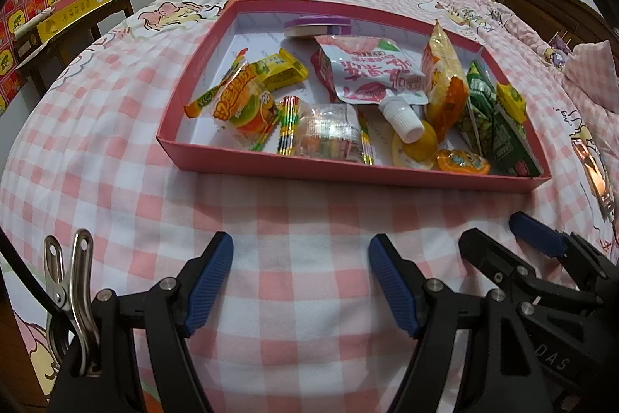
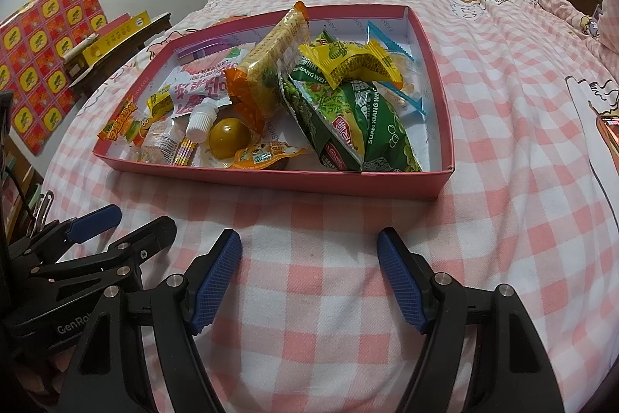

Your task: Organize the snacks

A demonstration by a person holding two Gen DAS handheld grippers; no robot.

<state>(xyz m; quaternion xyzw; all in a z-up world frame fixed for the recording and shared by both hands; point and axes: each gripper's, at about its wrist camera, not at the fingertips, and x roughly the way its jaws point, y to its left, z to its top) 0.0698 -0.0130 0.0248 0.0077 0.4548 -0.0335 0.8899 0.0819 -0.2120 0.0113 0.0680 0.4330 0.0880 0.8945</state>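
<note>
On the bed, spread with a pink-and-white checked sheet, I see a shallow red box lid lying flat, well ahead of both my tools, with all the snacks inside it. Largest among them are the green pea packets, heaped toward the right end, with a yellow wrapped snack lying on top of them and a blue-edged clear wrapper behind. Leaning against that heap is a tall orange-and-yellow cracker pack. Left of it lies a pink-and-white spouted pouch, its white cap pointing toward me, just beside a round yellow jelly cup and an orange-lidded jelly cup. At the left end sit a burger gummy packet and a clear pack with rainbow edges.

My left gripper hovers over bare sheet, fingers wide, nothing between them — the right gripper likewise, fingers spread and empty. They sit just beside each other.
</note>
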